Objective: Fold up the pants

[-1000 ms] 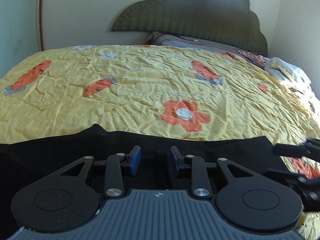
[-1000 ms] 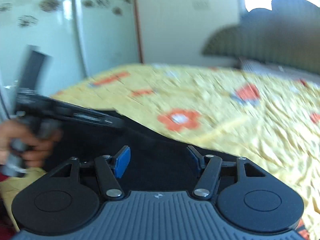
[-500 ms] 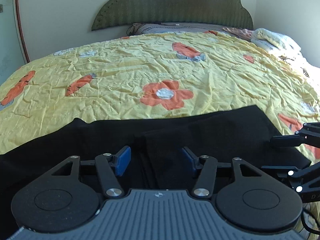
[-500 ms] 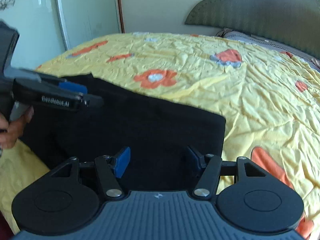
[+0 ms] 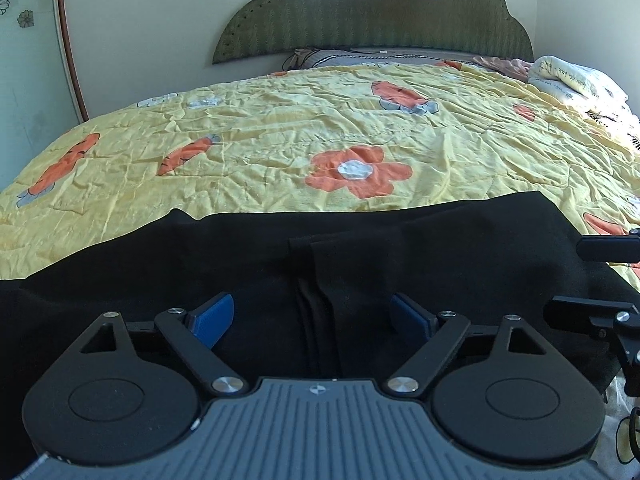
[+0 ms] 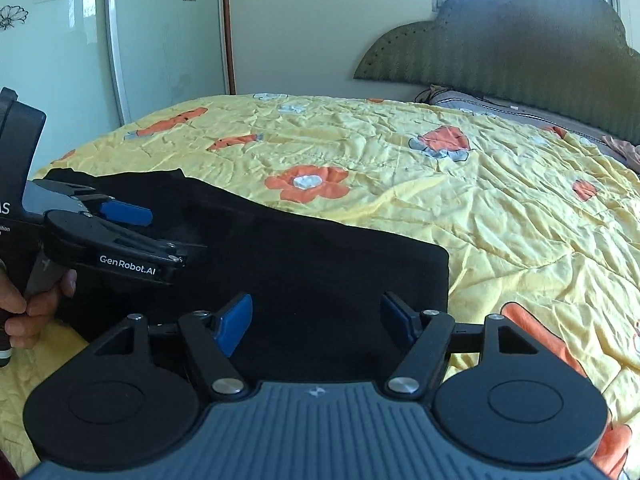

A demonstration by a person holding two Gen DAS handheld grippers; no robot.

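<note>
Black pants [image 5: 360,256] lie flat across the near edge of a yellow flowered bedspread [image 5: 320,136], with a folded seam running toward me in the middle. My left gripper [image 5: 312,320] is open just above the pants, blue pads wide apart and empty. In the right wrist view the pants [image 6: 320,264] end in a squared right edge. My right gripper [image 6: 316,320] is open and empty over that end. The left gripper [image 6: 132,236] shows at the left, held by a hand. The right gripper's fingers [image 5: 608,248] show at the left view's right edge.
A green padded headboard [image 5: 376,12] and pillows [image 5: 572,80] stand at the bed's far end. A wardrobe with glass doors [image 6: 100,48] is to the left. The bedspread [image 6: 440,184] stretches beyond the pants.
Both grippers opened wider and pulled back a little from the pants. The left gripper let go of the cloth; the pants now lie flat with a seam showing.
</note>
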